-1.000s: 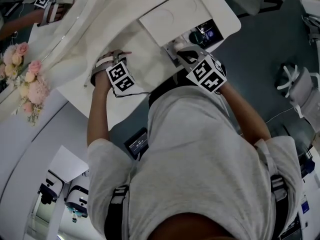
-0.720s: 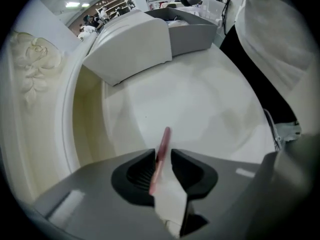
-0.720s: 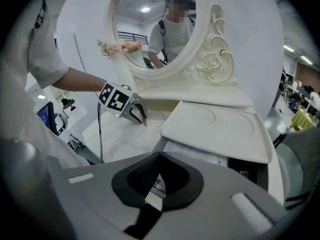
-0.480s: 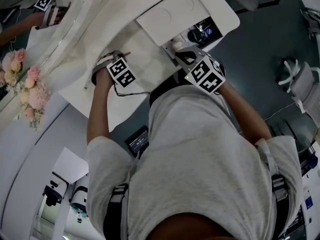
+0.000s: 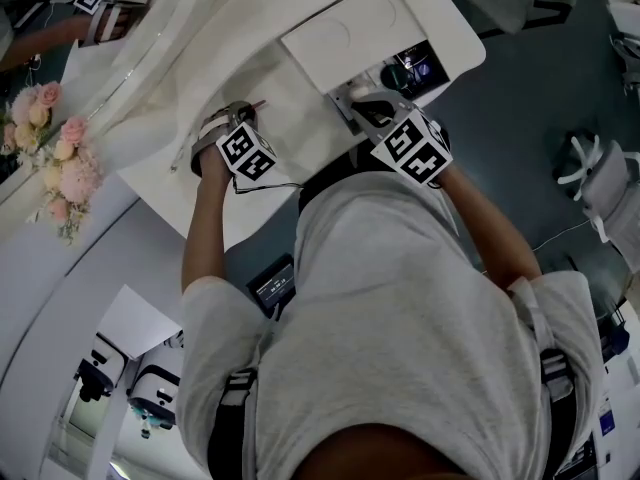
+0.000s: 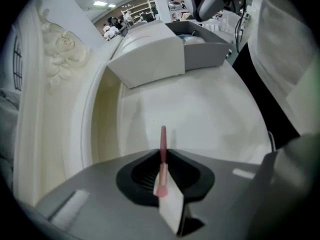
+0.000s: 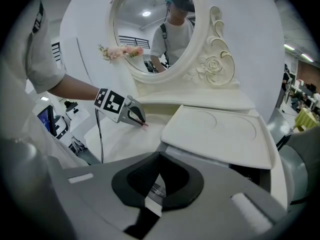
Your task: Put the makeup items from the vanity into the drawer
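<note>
A thin pink makeup pencil [image 6: 163, 149] stands between the jaws of my left gripper [image 6: 162, 178], which have just been closing and now pinch it. Its tip points down at the white vanity top [image 6: 200, 119]. In the head view the left gripper [image 5: 250, 110] hangs over the vanity's middle, left of the white drawer box [image 5: 350, 28]. The right gripper view shows the same pencil [image 7: 144, 124] sticking out of the left gripper [image 7: 136, 117]. My right gripper [image 7: 156, 190] is shut at the front of the open drawer [image 5: 412, 68], where small items lie.
An oval mirror [image 7: 155, 29] in a carved white frame rises behind the vanity. Pink flowers [image 5: 55, 158] stand at the left end. The drawer box's lid [image 7: 220, 134] overhangs the open drawer [image 6: 202, 51]. The person's torso is close against the vanity's front edge.
The left gripper's marker cube has rolled a little and shifted slightly right. The right gripper has stayed at the drawer.
</note>
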A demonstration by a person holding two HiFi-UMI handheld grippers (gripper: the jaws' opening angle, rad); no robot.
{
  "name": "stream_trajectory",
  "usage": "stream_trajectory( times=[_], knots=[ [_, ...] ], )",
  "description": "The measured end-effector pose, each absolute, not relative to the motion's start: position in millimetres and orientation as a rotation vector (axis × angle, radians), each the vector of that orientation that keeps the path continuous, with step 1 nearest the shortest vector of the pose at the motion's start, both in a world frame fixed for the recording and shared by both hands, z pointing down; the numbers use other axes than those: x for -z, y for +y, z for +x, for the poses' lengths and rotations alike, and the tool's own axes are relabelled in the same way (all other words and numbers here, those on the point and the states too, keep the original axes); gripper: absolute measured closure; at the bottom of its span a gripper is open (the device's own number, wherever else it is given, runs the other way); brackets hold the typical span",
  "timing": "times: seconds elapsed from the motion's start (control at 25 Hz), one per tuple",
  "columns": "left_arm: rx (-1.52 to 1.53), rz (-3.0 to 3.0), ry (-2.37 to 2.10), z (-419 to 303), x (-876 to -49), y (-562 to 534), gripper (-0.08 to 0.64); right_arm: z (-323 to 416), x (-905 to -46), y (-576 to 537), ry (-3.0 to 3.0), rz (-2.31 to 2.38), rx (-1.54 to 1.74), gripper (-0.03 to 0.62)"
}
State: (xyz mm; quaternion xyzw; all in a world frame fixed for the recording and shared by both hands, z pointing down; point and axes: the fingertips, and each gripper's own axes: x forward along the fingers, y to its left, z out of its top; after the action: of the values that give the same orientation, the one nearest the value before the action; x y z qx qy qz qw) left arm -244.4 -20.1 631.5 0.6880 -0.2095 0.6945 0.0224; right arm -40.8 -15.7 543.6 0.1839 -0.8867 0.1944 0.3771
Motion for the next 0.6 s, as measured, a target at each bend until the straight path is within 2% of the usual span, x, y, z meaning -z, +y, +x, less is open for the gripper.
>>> stream_trajectory(
  times=[0.28,0.6],
  knots=[
    [-1.980,2.200,-0.963,-224,-589,-38,0.514,-46,-537,-22,-2.310,0.457,-0.508,0.592],
    [-1.613,2.234,-1.258,-191,-525,-55,0.514,-60,-521,-33,-2.394,0.425,-0.493,0.592]
  ],
)
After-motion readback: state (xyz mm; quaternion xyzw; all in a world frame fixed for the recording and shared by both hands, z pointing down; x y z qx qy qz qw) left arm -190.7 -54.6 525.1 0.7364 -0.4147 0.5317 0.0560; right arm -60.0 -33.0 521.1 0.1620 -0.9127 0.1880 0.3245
